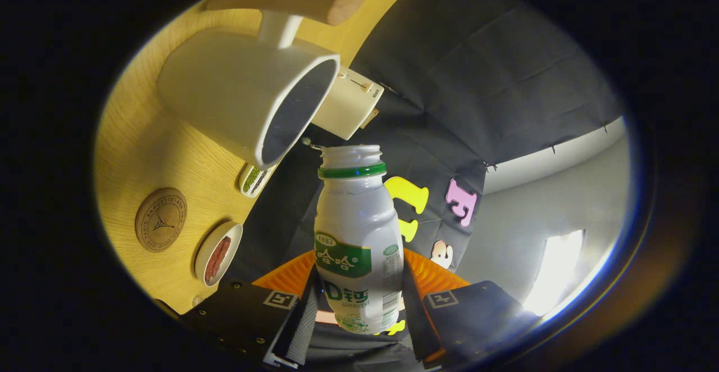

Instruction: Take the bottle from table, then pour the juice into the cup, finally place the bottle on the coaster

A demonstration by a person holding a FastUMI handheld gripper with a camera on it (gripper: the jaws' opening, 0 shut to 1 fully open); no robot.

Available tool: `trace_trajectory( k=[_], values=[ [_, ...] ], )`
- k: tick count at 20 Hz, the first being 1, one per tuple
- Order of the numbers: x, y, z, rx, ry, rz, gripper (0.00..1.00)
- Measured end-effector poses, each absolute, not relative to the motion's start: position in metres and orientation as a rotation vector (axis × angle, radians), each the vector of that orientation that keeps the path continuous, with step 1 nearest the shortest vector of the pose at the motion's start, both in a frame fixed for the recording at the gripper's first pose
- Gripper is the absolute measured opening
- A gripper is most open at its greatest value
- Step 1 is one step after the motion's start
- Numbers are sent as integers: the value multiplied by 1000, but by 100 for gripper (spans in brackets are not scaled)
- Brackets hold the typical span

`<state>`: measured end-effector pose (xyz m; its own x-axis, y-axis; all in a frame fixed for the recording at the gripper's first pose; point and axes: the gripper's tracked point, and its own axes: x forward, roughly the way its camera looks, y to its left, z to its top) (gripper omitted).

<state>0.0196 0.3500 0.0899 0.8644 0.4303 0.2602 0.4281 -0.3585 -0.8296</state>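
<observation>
Clamping the bottle (358, 243) between my closed fingers, I have it tipped with its open mouth just beside the cup (247, 94) rim; misjudged, juice could miss onto the table (140, 153).

The bottle (358, 243) is small, white plastic with a green neck ring and green label, uncapped, held between the gripper's (358, 310) fingers with its open mouth just beside the cup's rim. The cup (247, 94) is cream-white with a wooden handle. The round brown coaster (160, 219) lies on the wooden table (135, 153), apart from the cup.
</observation>
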Motion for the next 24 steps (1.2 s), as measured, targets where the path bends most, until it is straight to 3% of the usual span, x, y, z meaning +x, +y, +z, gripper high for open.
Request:
trace_trajectory(
  k=[11,17,24],
  values=[
    [14,356,81,-2038,-684,-20,68],
    [29,331,76,-1837,-523,7,68],
    [39,317,52,-1447,-310,153,69]
  ],
)
